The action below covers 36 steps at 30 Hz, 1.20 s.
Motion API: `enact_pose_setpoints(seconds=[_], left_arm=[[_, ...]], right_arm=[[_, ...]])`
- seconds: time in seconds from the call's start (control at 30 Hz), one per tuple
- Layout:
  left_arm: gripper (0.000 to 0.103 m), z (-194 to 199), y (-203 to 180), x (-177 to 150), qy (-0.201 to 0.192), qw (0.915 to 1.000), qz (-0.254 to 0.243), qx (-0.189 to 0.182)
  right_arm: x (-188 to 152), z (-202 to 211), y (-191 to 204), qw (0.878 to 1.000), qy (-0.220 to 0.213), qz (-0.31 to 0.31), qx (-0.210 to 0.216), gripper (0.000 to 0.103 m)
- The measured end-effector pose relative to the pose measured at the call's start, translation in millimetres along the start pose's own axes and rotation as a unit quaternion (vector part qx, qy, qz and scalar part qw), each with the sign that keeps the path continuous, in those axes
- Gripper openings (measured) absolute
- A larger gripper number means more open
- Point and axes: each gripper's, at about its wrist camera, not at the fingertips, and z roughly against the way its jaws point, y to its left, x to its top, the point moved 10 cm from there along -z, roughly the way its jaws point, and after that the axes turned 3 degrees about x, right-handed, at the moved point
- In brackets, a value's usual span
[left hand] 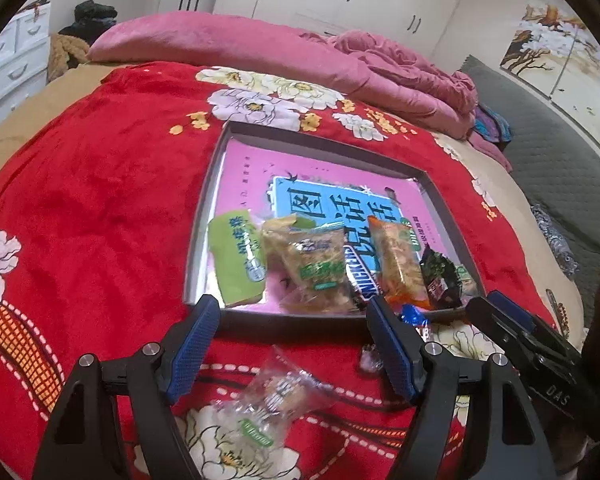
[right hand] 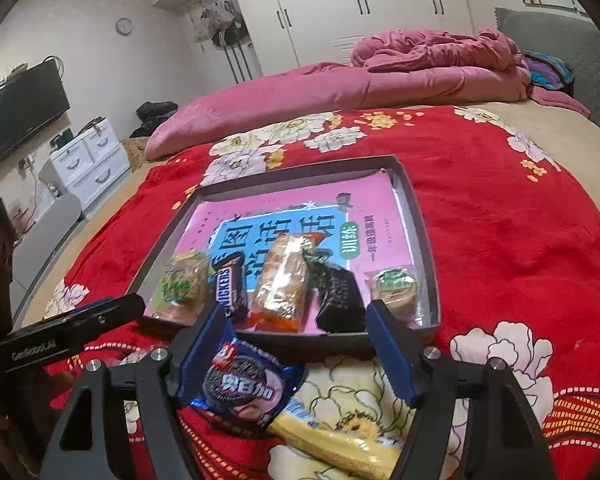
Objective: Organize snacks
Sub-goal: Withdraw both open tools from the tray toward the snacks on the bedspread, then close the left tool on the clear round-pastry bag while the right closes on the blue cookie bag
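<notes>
Shallow tray [right hand: 420, 240] on red floral blanket [right hand: 500, 220]. Inside, along the tray's near wall: SNICKERS bar [right hand: 231, 289] among other packets, lying on a pink booklet [right hand: 380, 208]. Outside that wall: blue Oreo-style pack [right hand: 242, 384] and yellow packet [right hand: 340, 444] under the right gripper [right hand: 296, 320], jaws wide, empty. Left gripper [left hand: 294, 312] likewise wide, above a clear-wrapped snack [left hand: 268, 404].

We saw each gripper, left [left hand: 292, 312] and right [right hand: 292, 320], built of black triangular arms with silver screws, blue textured pads [right hand: 392, 356] and white lettering at three o'clock.
</notes>
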Motion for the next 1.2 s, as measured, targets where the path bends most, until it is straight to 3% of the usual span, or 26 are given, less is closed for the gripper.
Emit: enact_pose_setpoints(seconds=[0.77,1.2], left_arm=[[0.077,18.0,10.0,-21.8,0.027,0.9996,-0.004,0.002],[0.077,3.2,4.1,-43.7,0.085,0.9962,-0.016,-0.003]], right_arm=[[-34.2,14.2,39.4,0.996,0.036,0.082,0.006,0.079],[-55.5,6.4,47.8,0.990,0.071,0.125,-0.005,0.079]])
